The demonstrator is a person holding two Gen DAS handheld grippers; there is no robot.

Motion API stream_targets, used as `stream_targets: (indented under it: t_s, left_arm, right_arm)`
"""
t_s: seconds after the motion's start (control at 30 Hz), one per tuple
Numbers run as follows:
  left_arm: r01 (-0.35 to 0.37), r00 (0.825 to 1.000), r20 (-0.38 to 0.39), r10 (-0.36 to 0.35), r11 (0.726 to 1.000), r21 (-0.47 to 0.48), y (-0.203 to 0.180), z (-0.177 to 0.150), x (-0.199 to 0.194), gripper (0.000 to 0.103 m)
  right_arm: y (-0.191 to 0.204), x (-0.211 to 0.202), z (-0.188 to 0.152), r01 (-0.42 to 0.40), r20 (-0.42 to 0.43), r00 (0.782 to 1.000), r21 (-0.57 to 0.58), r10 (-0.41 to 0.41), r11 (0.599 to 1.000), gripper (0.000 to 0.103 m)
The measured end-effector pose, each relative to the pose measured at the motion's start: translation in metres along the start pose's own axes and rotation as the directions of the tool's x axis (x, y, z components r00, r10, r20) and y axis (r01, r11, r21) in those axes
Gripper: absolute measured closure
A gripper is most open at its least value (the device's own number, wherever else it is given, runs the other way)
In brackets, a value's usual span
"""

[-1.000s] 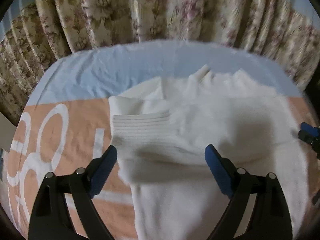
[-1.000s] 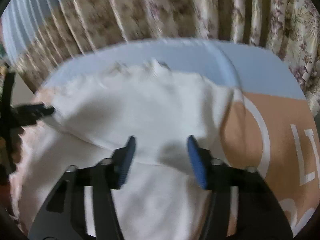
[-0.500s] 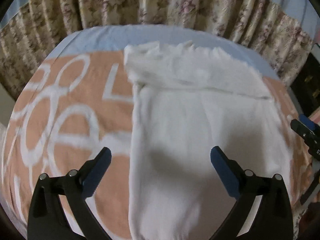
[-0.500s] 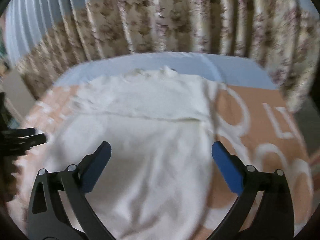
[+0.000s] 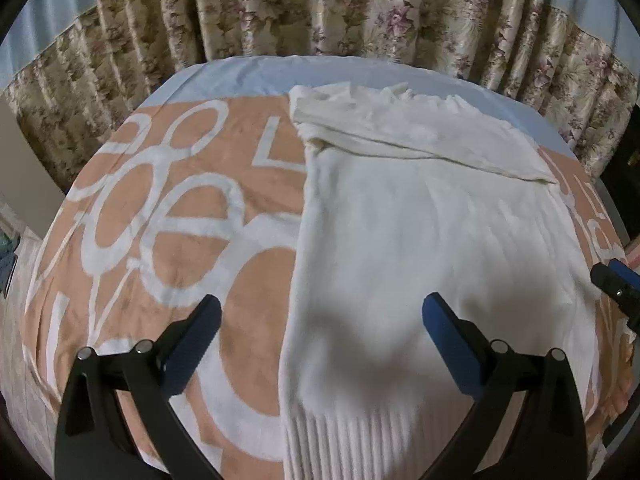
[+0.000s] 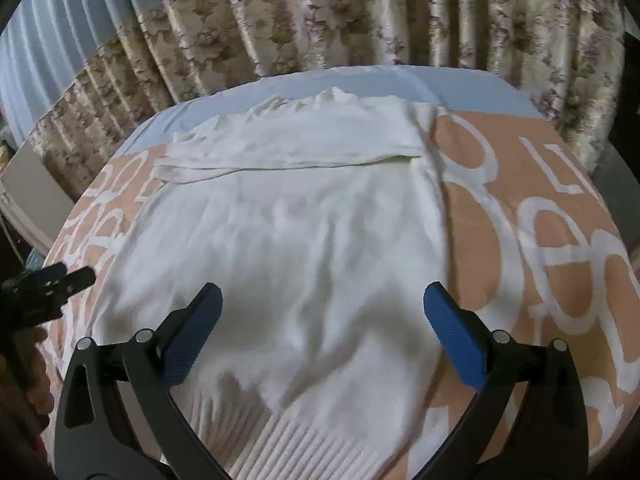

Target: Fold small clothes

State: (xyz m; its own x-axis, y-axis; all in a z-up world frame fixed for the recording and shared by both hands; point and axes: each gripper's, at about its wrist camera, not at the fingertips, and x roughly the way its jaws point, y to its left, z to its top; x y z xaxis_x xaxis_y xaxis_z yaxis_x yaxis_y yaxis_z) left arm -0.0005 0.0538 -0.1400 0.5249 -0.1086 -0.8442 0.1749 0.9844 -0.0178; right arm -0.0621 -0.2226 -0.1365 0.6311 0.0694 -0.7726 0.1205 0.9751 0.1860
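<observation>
Roughly midway: white sweater (image 5: 420,248) lies flat on the orange-and-white blanket (image 5: 168,216), sleeves folded across the top. Body fold from the ribbed hem (image 6: 304,440) remains. Left gripper (image 5: 320,340) and right gripper (image 6: 320,332) both spread wide, holding nothing.

Sweater (image 5: 420,248) lies flat on the blanket (image 5: 168,216), hem ribbing (image 5: 360,436) at the near edge, neck at the far end. Folded sleeves (image 5: 400,132) lie across the sweater's far part. Blanket lies on the sheet (image 5: 248,76), which shows beyond the blanket's far edge. Curtain (image 5: 320,8) hangs behind the bed. Left gripper (image 5: 320,340) sits over the sweater's near left edge, right gripper (image 6: 320,332) over its near right part, fingers wide apart, both above the cloth.
</observation>
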Motion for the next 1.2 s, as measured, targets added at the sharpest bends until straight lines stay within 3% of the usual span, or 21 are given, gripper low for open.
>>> stream_targets:
  t_s: [0.2,0.37,0.43,0.6,0.8,0.83,0.87,0.9,0.93,1.03,1.13,1.17,1.2]
  left_arm:
    - [-0.099,0.995,0.001,0.099,0.995,0.009,0.006,-0.018,-0.007,0.002]
    - [-0.124,0.992,-0.009,0.125,0.991,0.044,0.007,-0.035,-0.006,0.002]
    - [-0.135,0.991,-0.016,0.136,0.989,0.064,0.008,-0.043,-0.005,0.002]
    - [-0.133,0.99,-0.034,0.137,0.987,0.09,0.01,-0.054,0.001,0.002]
    - [-0.108,0.993,-0.032,0.111,0.99,0.085,0.007,-0.051,0.001,0.002]
    - [-0.11,0.993,-0.026,0.112,0.99,0.092,0.006,-0.051,0.0,0.002]
    - [-0.113,0.993,-0.018,0.115,0.988,0.101,0.005,-0.051,-0.002,0.002]
    - [-0.117,0.993,-0.012,0.119,0.987,0.109,0.005,-0.051,-0.004,0.002]
    - [-0.12,0.993,-0.009,0.122,0.986,0.117,0.005,-0.052,-0.006,0.002]
    - [-0.11,0.993,-0.015,0.113,0.987,0.119,0.005,-0.054,-0.006,0.002]
    - [-0.089,0.995,-0.041,0.095,0.989,0.121,0.004,-0.057,0.0,0.002]
    - [-0.082,0.995,-0.05,0.088,0.989,0.12,0.003,-0.058,0.001,0.002]
    - [-0.067,0.995,-0.064,0.075,0.991,0.118,0.003,-0.06,0.004,0.002]
  right_arm:
    - [-0.003,-0.003,-0.014,0.017,0.023,1.0,0.021,-0.017,1.0,0.003]
    - [-0.009,-0.014,-0.036,0.018,0.025,1.0,0.001,-0.018,1.0,0.004]
    - [-0.015,-0.021,-0.045,-0.007,0.008,1.0,-0.007,0.007,1.0,0.009]
    - [-0.032,-0.026,-0.07,-0.046,-0.103,0.994,0.009,0.047,0.999,0.04]
    - [-0.032,-0.013,-0.084,-0.077,-0.188,0.978,0.051,0.085,0.996,0.053]
    - [-0.032,-0.013,-0.083,-0.08,-0.188,0.978,0.048,0.088,0.996,0.075]
    - [-0.031,-0.014,-0.082,-0.097,-0.18,0.978,0.046,0.103,0.994,0.088]
    - [-0.031,-0.016,-0.08,-0.118,-0.177,0.976,0.048,0.125,0.992,0.093]
    - [-0.033,-0.021,-0.078,-0.136,-0.166,0.976,0.045,0.142,0.99,0.093]
    - [-0.044,-0.041,-0.07,-0.058,-0.126,0.99,-0.028,0.055,0.998,0.093]
    - [-0.073,-0.04,-0.071,-0.063,-0.186,0.98,0.02,0.066,0.998,0.092]
    - [-0.077,-0.038,-0.073,-0.042,-0.19,0.981,0.013,0.043,0.999,0.089]
    - [-0.082,-0.04,-0.076,-0.03,-0.177,0.984,0.015,0.033,0.999,0.075]
